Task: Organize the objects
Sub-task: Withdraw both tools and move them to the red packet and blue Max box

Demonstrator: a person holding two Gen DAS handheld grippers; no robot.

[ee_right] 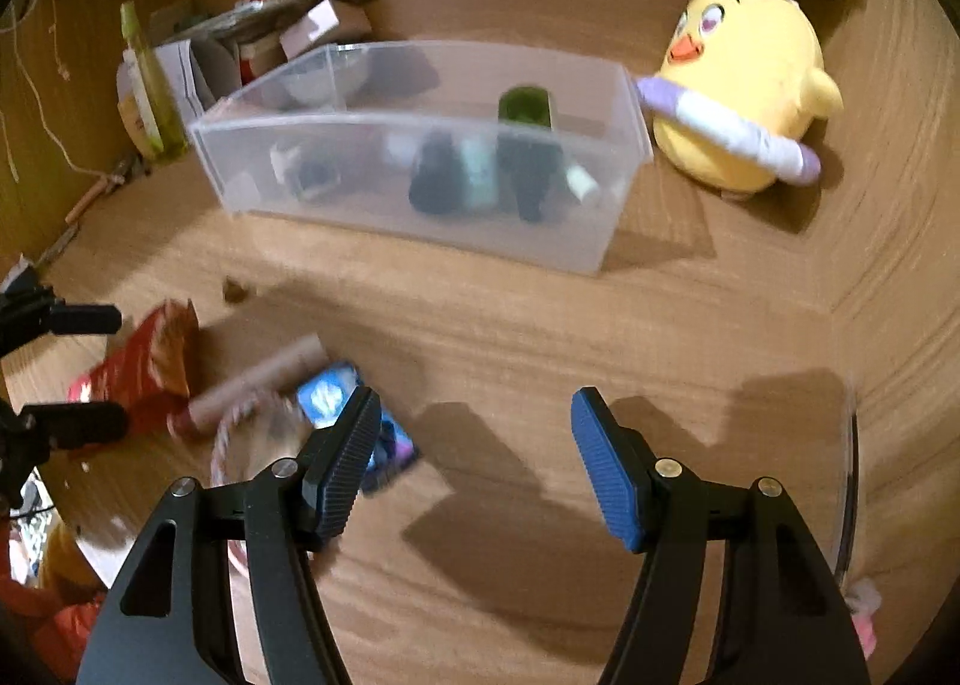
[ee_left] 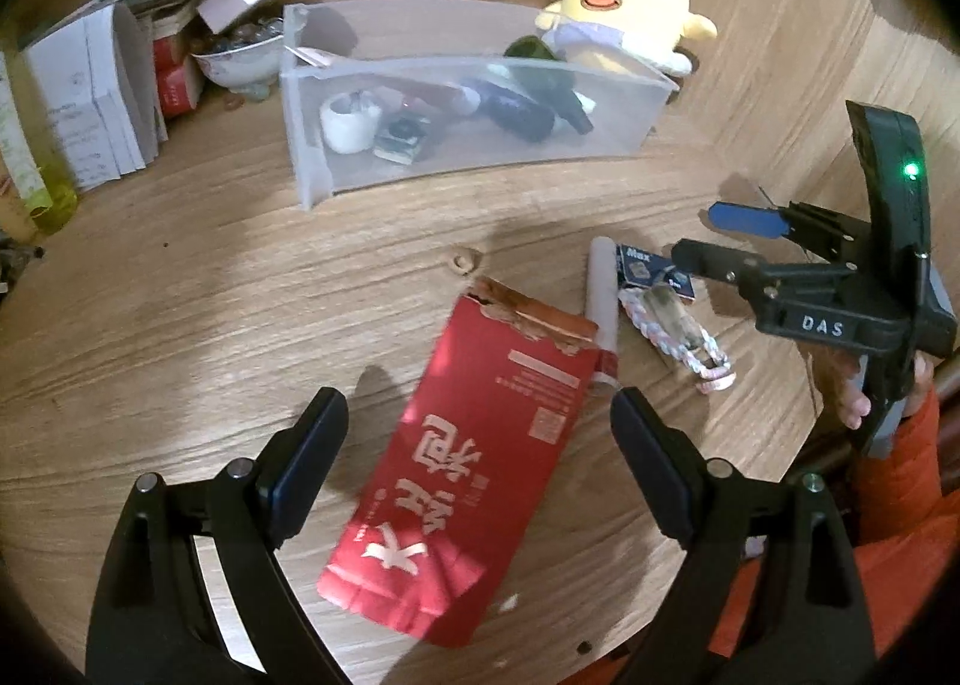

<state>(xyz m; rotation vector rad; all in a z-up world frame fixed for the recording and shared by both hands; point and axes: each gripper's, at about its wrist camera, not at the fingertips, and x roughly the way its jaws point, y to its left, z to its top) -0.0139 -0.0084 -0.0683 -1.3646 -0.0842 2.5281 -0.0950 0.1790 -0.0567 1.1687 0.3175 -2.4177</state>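
Observation:
A red packet with white characters lies on the wooden table between the fingers of my open left gripper. Beside it lie a beige tube, a blue sachet and a pink-white braided cord. My right gripper hovers open over these. In the right wrist view my right gripper is open and empty; the blue sachet, tube and red packet lie to its left. A clear plastic bin holds several small items.
A yellow plush chick with bunny ears sits right of the bin; it also shows in the right wrist view. Boxes, papers and a bowl crowd the back left. A wooden wall rises at right.

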